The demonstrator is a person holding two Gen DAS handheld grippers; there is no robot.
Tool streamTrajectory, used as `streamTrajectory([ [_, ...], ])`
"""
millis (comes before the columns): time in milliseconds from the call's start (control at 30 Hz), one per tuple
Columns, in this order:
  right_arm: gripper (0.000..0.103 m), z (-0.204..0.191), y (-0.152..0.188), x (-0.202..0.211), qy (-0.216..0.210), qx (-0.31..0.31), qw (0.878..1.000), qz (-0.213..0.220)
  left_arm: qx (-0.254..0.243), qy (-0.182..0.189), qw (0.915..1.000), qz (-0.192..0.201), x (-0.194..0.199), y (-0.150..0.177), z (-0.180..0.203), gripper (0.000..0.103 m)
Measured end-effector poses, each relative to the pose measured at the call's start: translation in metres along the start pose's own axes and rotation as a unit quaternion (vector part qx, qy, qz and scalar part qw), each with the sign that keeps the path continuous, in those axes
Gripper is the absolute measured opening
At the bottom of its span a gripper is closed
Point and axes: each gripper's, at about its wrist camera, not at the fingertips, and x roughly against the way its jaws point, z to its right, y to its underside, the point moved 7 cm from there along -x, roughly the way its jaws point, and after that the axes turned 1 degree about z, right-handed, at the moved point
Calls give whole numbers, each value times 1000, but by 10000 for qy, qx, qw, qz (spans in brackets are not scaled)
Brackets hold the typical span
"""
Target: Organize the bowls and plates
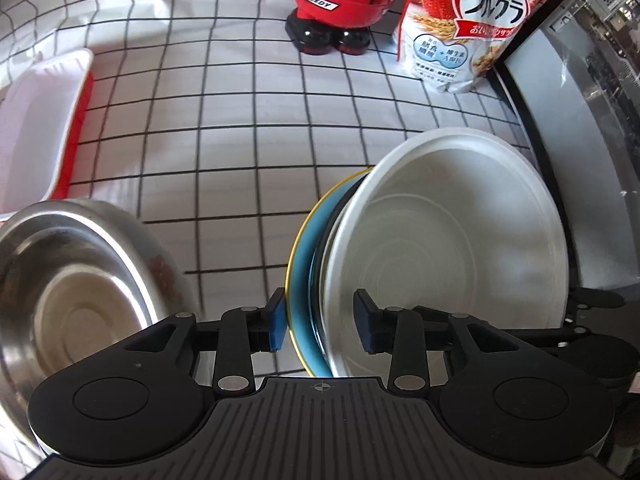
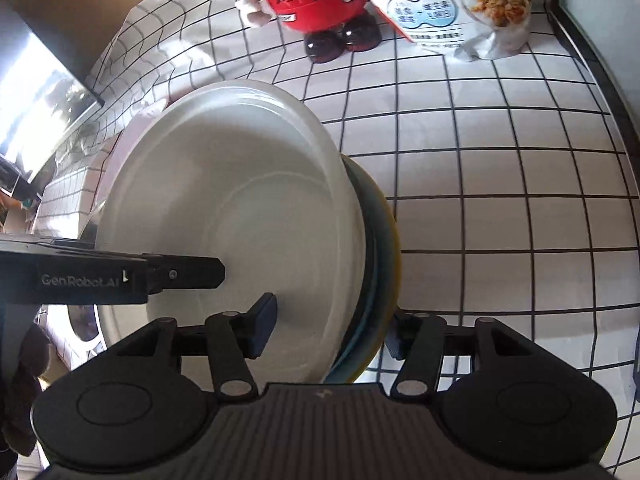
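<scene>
Surface: white tablecloth [image 1: 224,152] with a black grid, spread flat under everything.
Background: red figurine [image 1: 340,0] and cereal bag [image 1: 460,20] standing side by side at the far edge; dark cabinet side [image 1: 568,140] along the right in the left wrist view.
White plate [image 1: 448,248]: tilted up on edge, stacked against the blue plate, hollow face turned toward the right side in the left wrist view.
Blue plate [image 1: 302,276]: yellow-rimmed, directly behind the white plate and touching it, likewise tilted up on edge.
Steel bowl [image 1: 76,292]: on the cloth, left of the stack and apart from it, mouth up.
White container [image 1: 36,128]: red-sided, beyond the steel bowl at the left edge.
Left gripper [image 1: 322,322]: straddling the near rim of both plates, one pad just beside the blue plate's back, the other in front of the white face with a gap showing; jaws apart, not pressing.
Right gripper [image 2: 330,330]: spanning the same two-plate stack from the other side, one pad over the white face, the other behind the yellow rim; whether pads press, cannot tell.
Left gripper's finger in the right wrist view: black bar crossing the white plate from the left edge.
</scene>
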Motion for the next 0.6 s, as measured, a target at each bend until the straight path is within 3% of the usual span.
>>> streamTrajectory([
  [267,55,-22,21,-5,-270,374,9982,-376,227,-32,9994,-268,16,33,-22,39],
  [600,59,-26,21,-6,-263,536,9978,-282,262,-47,9994,-224,20,58,-20,38],
])
